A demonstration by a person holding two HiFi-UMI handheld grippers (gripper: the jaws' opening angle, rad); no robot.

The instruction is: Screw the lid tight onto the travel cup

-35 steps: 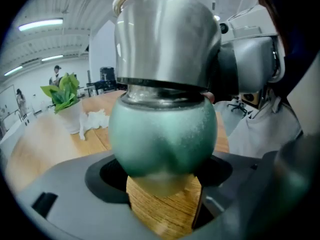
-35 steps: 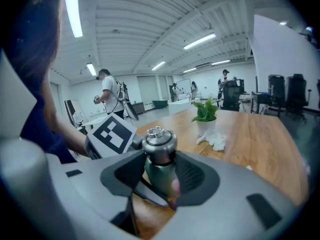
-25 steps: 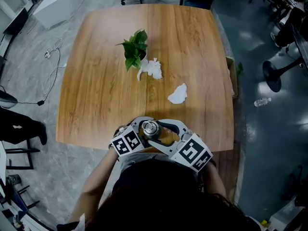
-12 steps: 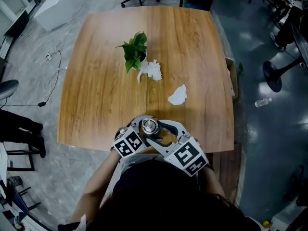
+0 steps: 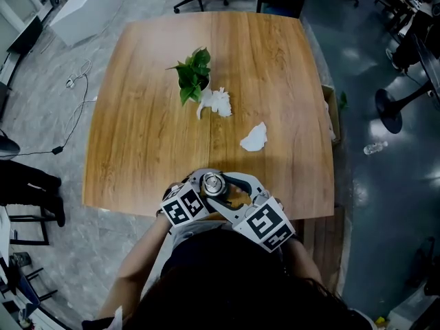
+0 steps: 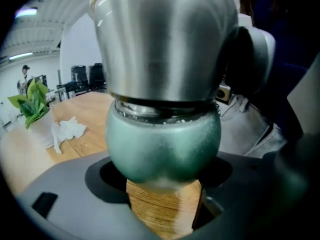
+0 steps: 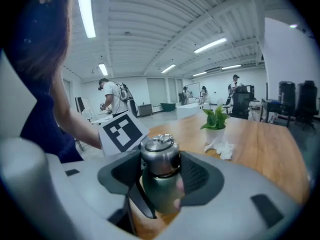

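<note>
Left gripper [image 5: 200,187] clenched round green travel cup [image 6: 165,141] at table's [image 5: 275,81] near edge, right gripper [image 7: 161,176] grasping steel lid [image 7: 160,155], potted plant [image 5: 192,74] far.

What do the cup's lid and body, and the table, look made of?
Silver lid: likely brushed steel, soft streaky reflections. Green cup body: probably coated metal, matte, finely speckled. Brown table: wood or wood-look laminate, visible grain.
</note>
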